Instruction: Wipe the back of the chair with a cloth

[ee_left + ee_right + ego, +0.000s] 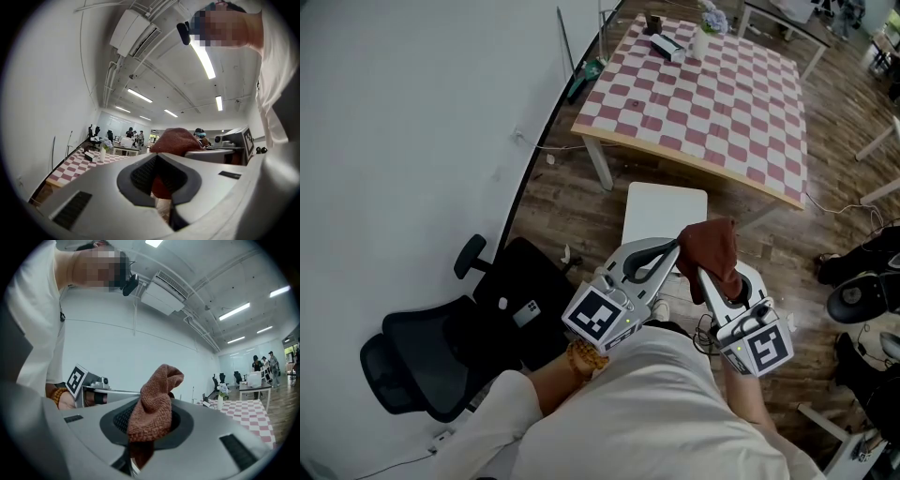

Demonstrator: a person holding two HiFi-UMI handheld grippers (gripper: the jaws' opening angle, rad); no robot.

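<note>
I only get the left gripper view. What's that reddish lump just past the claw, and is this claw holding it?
Observer: It's a brown-red cloth. It's pinched in the right claw. The left claw only sits beside it and holds nothing.
Operator: Where's a chair to wipe? I see none.
Observer: A black office chair stands low to the left, by the white wall. The cloth isn't touching it.
Operator: And what's straight below the claws?
Observer: A white square seat on the wood floor, in front of the checked table.
</note>
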